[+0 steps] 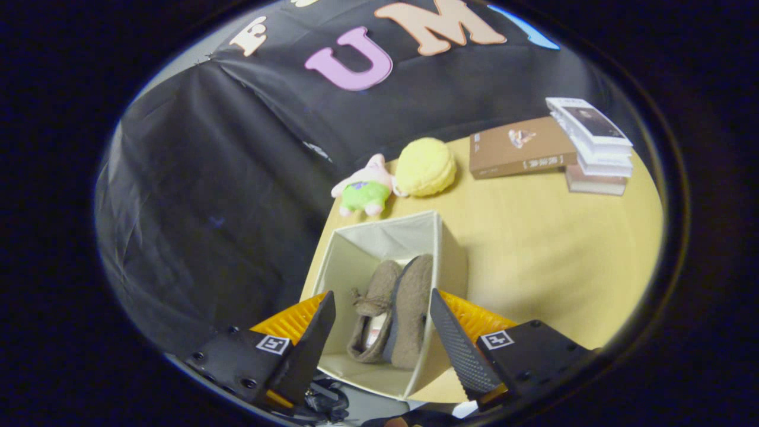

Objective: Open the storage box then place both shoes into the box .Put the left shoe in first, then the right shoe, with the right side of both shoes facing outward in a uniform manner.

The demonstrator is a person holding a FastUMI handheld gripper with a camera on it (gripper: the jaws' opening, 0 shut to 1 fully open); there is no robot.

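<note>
The gripper [382, 317] hung above the storage box [452, 261] with its jaws spread wide and gripping nothing, one finger over each side of the box's open top. The box stood open at the near corner of the pale wooden surface [551, 249], a light fabric cube with its mouth turned up toward the jaws. Down inside it lay both shoes, brown and fuzzy, pressed side by side on their edges. One shoe [370, 314] showed its opening and lining, while the other shoe [412, 308] rested against it, showing mostly its plain outer side. I could not tell from there which was the left shoe and which the right. They sat between the two fingers and well below them, touching each other.

Beyond the box, near the far edge of the surface, a small pink plush toy [364, 187] in green shorts lay just beside a round yellow cushion [425, 166]. Farther off along the same edge was a brown book [519, 154] lying flat, and next to it a small stack of books [593, 145]. Black cloth closed off the booth behind.
</note>
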